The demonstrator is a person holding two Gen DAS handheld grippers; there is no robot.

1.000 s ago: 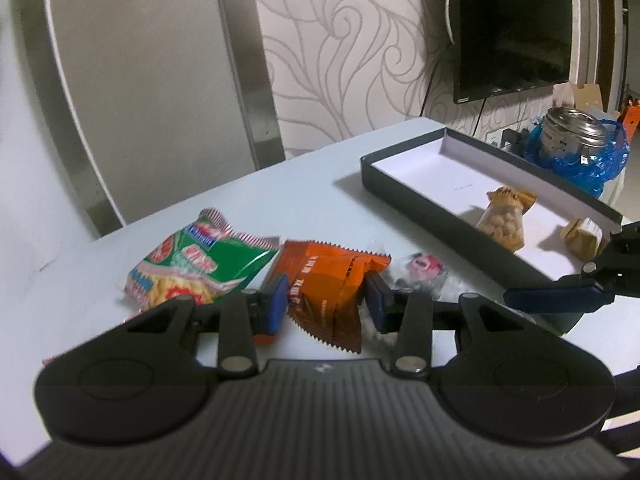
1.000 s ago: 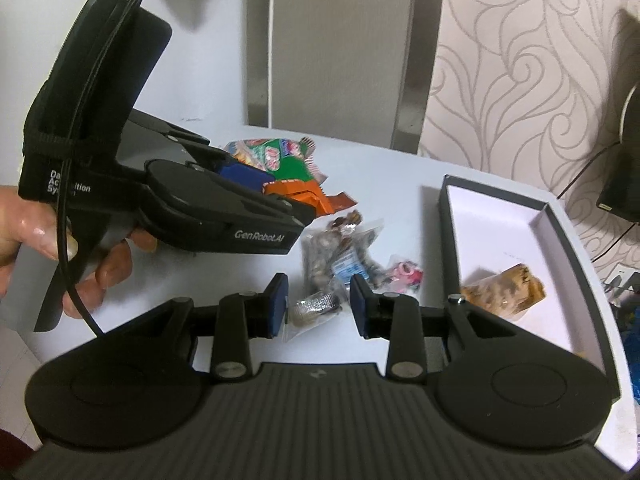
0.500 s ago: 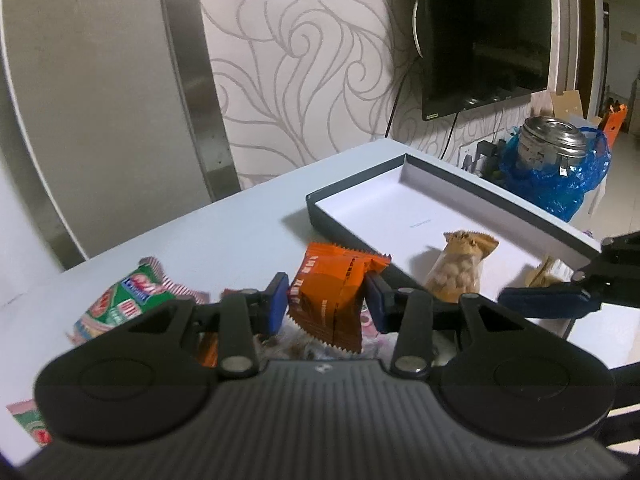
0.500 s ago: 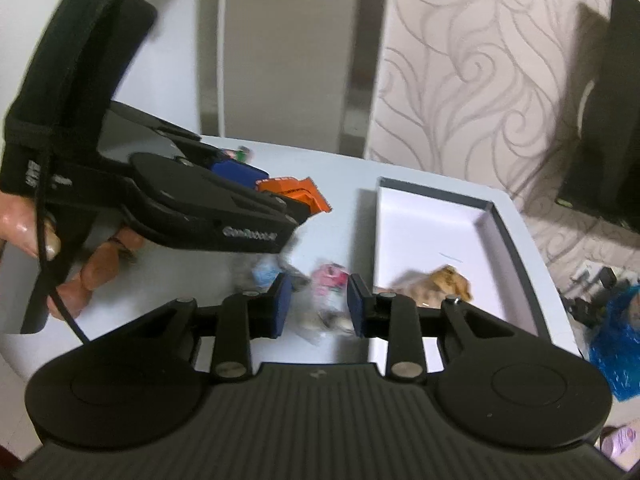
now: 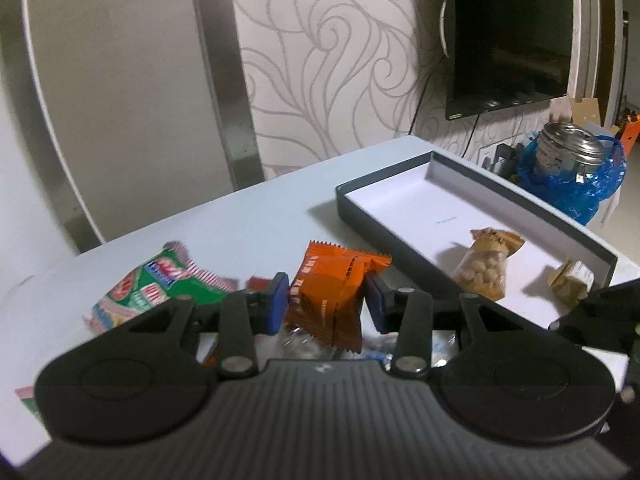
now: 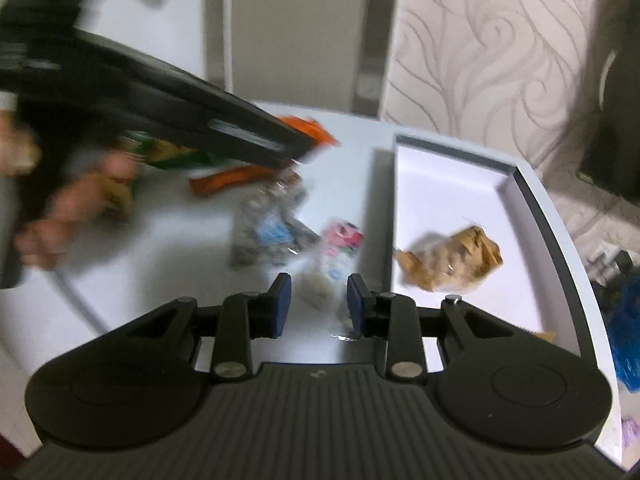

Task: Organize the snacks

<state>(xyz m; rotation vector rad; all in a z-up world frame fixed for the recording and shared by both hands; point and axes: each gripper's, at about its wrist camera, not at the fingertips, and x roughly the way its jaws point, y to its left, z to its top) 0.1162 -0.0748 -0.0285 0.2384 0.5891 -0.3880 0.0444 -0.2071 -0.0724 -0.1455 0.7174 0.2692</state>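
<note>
We see the left gripper [image 5: 326,304] clamping an orange pack [image 5: 334,292], lifted near the box [image 5: 384,232]; right gripper [image 6: 316,304] unclenched over a clear packet [image 6: 324,272].

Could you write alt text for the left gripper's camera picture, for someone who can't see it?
The left gripper holds an orange snack packet above a white table. A green packet lies left; a grey box right holds two snacks.
</note>
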